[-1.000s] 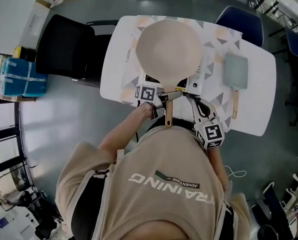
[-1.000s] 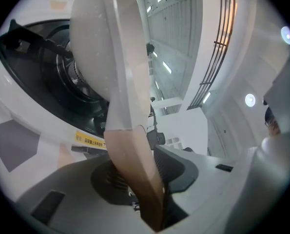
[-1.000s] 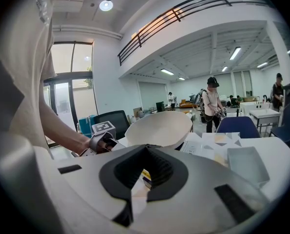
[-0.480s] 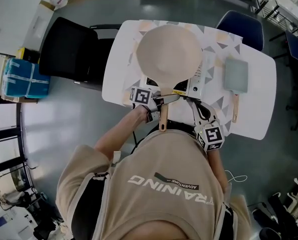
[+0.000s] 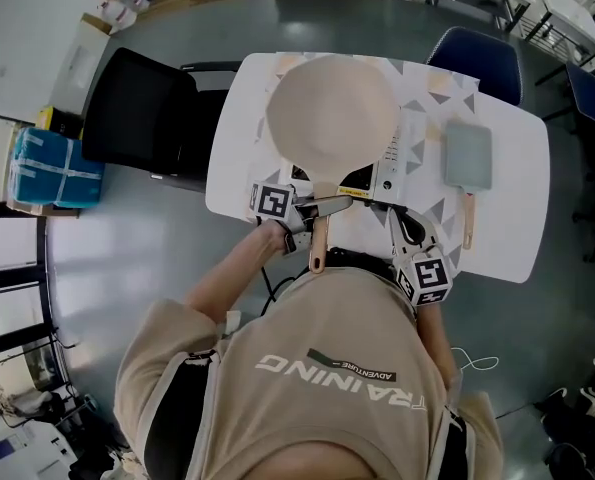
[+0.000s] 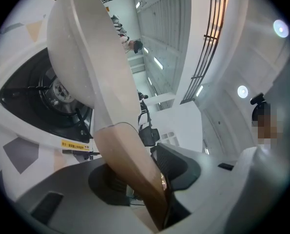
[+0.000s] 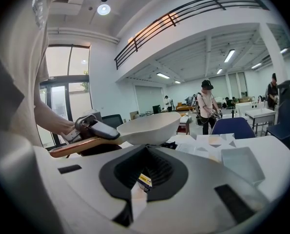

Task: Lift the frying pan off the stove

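Head view has the frying pan (image 5: 332,108) newly raised ahead of the left hand-held gripper (image 5: 329,207), whose jaws, just eased wider, clamp its handle (image 5: 318,248) between them, clear above the stove (image 5: 375,175) that the right hand-held gripper (image 5: 393,214) seems to pinch, so the lift looks done.

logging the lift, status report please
Left gripper clamped on frying pan handle, jaws just opening slightly. Right gripper on gas stove front edge. Pan clear of burner. Path clear.
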`<state>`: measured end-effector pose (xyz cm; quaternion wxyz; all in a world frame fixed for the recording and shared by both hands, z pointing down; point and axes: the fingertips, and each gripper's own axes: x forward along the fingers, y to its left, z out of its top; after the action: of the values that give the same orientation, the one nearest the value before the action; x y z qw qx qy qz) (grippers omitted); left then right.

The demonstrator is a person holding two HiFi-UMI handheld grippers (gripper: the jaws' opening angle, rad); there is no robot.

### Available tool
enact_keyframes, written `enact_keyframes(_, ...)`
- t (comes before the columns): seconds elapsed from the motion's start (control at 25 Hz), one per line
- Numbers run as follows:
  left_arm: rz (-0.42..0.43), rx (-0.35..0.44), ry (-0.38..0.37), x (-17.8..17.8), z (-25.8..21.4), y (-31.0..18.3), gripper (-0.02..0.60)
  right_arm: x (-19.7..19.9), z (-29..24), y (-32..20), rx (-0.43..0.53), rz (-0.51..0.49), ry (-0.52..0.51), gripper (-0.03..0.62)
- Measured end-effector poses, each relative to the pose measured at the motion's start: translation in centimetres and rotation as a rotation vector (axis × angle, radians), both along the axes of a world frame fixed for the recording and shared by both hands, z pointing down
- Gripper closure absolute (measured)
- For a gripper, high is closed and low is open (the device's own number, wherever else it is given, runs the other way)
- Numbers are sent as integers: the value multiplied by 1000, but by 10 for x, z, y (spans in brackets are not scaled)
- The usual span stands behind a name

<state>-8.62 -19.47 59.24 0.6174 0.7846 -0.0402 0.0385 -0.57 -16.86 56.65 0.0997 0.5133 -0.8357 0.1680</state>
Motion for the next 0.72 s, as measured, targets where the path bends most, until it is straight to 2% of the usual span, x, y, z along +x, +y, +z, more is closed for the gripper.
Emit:
enact_keyframes(0.24,27,74,14,0,-20,-1,408,3,-12,-4,35,-11,-4,597)
enact_keyframes(0.36,25,25,35,3,-41,6,408,8,-18,-7,48,-14,-2,597)
enact_keyframes(0.56,32,51,41,1,-61,9,405,14,-23,-8,54,-20,-7,597)
enact_keyframes(0.72,15,38,71,3,-71,12,405,12,-22,-8,54,-41,-9,597)
